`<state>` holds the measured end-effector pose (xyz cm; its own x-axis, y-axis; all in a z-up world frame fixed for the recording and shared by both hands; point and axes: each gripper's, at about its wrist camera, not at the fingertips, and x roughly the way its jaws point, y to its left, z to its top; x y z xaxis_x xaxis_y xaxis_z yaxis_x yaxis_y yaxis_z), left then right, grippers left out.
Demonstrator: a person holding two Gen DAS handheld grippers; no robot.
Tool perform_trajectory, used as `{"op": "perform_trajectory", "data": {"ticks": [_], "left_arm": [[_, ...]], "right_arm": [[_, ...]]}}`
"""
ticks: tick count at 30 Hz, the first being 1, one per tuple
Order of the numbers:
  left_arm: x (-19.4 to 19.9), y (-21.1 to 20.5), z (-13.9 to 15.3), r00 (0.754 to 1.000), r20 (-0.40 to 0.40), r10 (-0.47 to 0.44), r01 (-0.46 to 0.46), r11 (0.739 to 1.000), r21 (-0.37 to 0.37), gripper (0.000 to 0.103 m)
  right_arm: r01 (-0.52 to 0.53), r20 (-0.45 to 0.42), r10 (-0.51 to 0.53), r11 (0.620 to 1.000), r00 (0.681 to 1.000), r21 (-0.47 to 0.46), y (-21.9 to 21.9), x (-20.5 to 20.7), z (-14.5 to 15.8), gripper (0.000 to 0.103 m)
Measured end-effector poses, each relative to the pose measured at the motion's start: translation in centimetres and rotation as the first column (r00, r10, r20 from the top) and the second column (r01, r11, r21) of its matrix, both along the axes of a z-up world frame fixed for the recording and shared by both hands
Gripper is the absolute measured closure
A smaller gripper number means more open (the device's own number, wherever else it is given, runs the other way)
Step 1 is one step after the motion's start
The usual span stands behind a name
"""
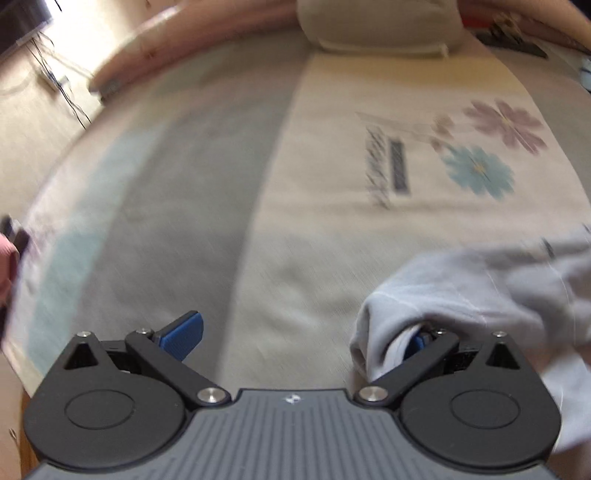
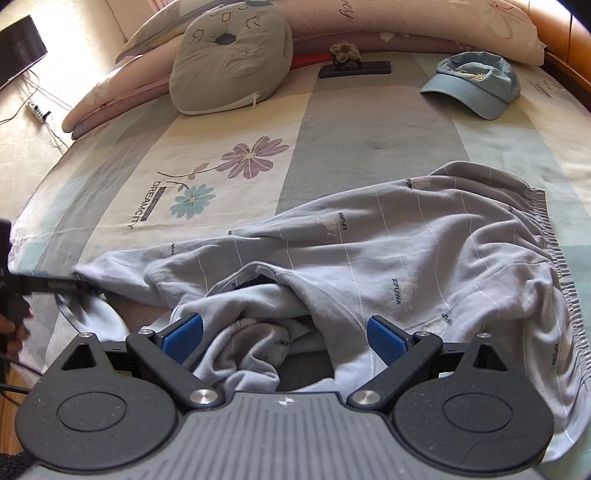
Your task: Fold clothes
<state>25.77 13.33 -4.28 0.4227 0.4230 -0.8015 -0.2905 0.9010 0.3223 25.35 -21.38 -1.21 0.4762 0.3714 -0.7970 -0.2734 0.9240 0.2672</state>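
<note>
Light grey-blue pants (image 2: 369, 251) with thin white lines and an elastic waistband (image 2: 554, 258) lie crumpled on the flowered bedsheet (image 2: 221, 110). My right gripper (image 2: 284, 338) is open, its blue pads (image 2: 184, 338) on either side of a bunched fold of the pants. My left gripper (image 1: 301, 336) is open wide; one pant leg end (image 1: 461, 291) drapes over its right finger and hides that pad, and its left pad (image 1: 184, 334) is bare. Seen from the right wrist, the left gripper (image 2: 55, 286) touches the leg end at the bed's left edge. The left wrist view is motion-blurred.
A grey cat pillow (image 2: 229, 62) and rolled quilts (image 2: 406, 26) lie at the head of the bed. A blue cap (image 2: 472, 85) and a dark flat device (image 2: 354, 69) sit at the far right. The bed's edge drops to the floor on the left, near a power strip (image 2: 37, 110).
</note>
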Motion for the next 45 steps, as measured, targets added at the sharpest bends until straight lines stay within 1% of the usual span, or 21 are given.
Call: {"op": "perform_trajectory", "data": {"ticks": [3, 6, 10, 14, 18, 21, 23, 26, 27, 29, 33, 34, 38, 42, 45], "left_arm": [[1.9, 1.2, 0.6, 0.999, 0.049, -0.024, 0.022, 0.999, 0.045, 0.001], [3.8, 1.9, 1.3, 0.993, 0.093, -0.069, 0.061, 0.994, 0.09, 0.001], [6.4, 2.7, 2.4, 0.98, 0.155, -0.128, 0.103, 0.982, 0.16, 0.001], [9.5, 3.3, 3.6, 0.963, 0.209, -0.173, 0.129, 0.97, 0.207, 0.0], [12.6, 3.2, 5.3, 0.933, 0.265, -0.244, 0.164, 0.942, 0.292, 0.0], [14.2, 3.1, 7.0, 0.9, 0.32, -0.298, 0.175, 0.916, 0.361, 0.0], [15.1, 3.0, 8.0, 0.885, 0.328, -0.33, 0.188, 0.898, 0.397, 0.0], [15.3, 2.8, 8.3, 0.864, 0.337, -0.375, 0.217, 0.881, 0.421, 0.0], [15.2, 2.8, 8.1, 0.862, 0.331, -0.384, 0.231, 0.879, 0.418, 0.0], [14.9, 2.7, 7.3, 0.867, 0.302, -0.396, 0.265, 0.88, 0.394, 0.0], [14.4, 3.3, 4.5, 0.89, 0.232, -0.394, 0.293, 0.882, 0.37, 0.0], [14.3, 3.6, 3.9, 0.892, 0.225, -0.393, 0.298, 0.883, 0.362, 0.0], [13.6, 4.9, 2.3, 0.894, 0.183, -0.409, 0.351, 0.893, 0.281, 0.001], [12.0, 5.8, 1.3, 0.885, 0.143, -0.444, 0.407, 0.885, 0.227, 0.001], [10.8, 6.7, 0.5, 0.88, 0.115, -0.462, 0.438, 0.88, 0.186, 0.001]], "right_arm": [[0.008, 0.009, -0.008, 1.0, 1.0, -0.016, 0.9, 0.1, 0.3, 0.005], [0.008, 0.018, -0.007, 0.999, 1.0, -0.032, 1.7, -0.1, 0.6, 0.005], [0.027, 0.018, -0.026, 0.998, 1.0, -0.053, 2.3, -0.3, 0.6, 0.005], [0.057, 0.019, -0.055, 0.996, 0.998, -0.067, 2.4, -0.6, 0.7, 0.005], [0.082, 0.027, -0.08, 0.994, 0.996, -0.078, 2.7, -0.8, 0.9, 0.005], [0.093, 0.029, -0.091, 0.992, 0.995, -0.08, 3.0, -1.0, 1.0, 0.005], [0.095, 0.026, -0.093, 0.992, 0.995, -0.085, 3.2, -1.1, 0.9, 0.005], [0.099, 0.021, -0.097, 0.991, 0.995, -0.089, 3.6, -1.3, 0.7, 0.005], [0.099, 0.02, -0.098, 0.991, 0.995, -0.087, 3.7, -1.4, 0.6, 0.005], [0.1, 0.018, -0.099, 0.991, 0.995, -0.09, 3.8, -1.4, 0.6, 0.005], [0.095, 0.016, -0.094, 0.991, 0.995, -0.096, 4.1, -1.2, 0.7, 0.005], [0.09, 0.015, -0.089, 0.991, 0.996, -0.1, 4.2, -1.1, 0.7, 0.005], [0.069, 0.015, -0.067, 0.991, 0.998, -0.119, 4.7, -0.9, 0.8, 0.005], [0.054, 0.017, -0.053, 0.989, 0.998, -0.135, 5.1, -1.1, 0.9, 0.004], [0.061, 0.017, -0.059, 0.988, 0.998, -0.14, 4.9, -1.0, 0.9, 0.001]]}}
